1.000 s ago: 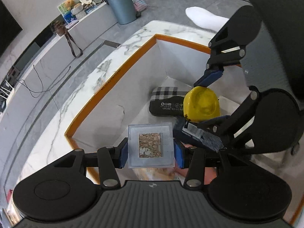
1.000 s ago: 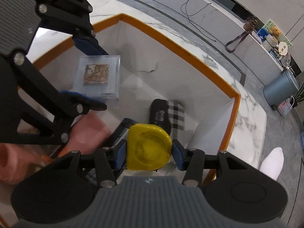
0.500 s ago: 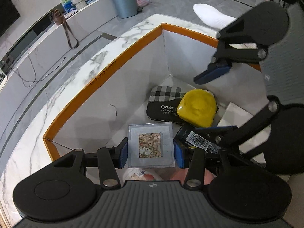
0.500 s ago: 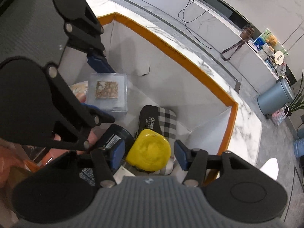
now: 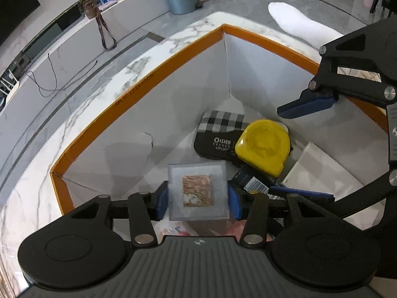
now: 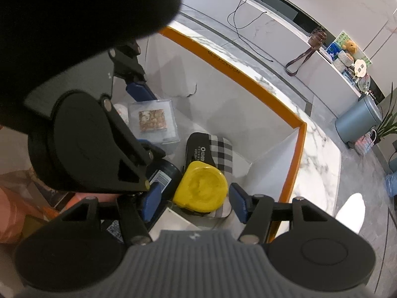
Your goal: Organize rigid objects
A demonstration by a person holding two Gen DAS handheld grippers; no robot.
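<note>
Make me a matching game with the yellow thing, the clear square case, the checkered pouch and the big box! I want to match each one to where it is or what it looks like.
Things:
1. yellow tape measure
2. clear square case
3. checkered pouch
4. big box

Descriptions:
A. has an orange rim
B. sits between the left gripper pads
C. lies under the yellow thing's edge
D. lies free between the right gripper pads, whose jaws are opening

Pairs: 1-D, 2-B, 3-C, 4-A
</note>
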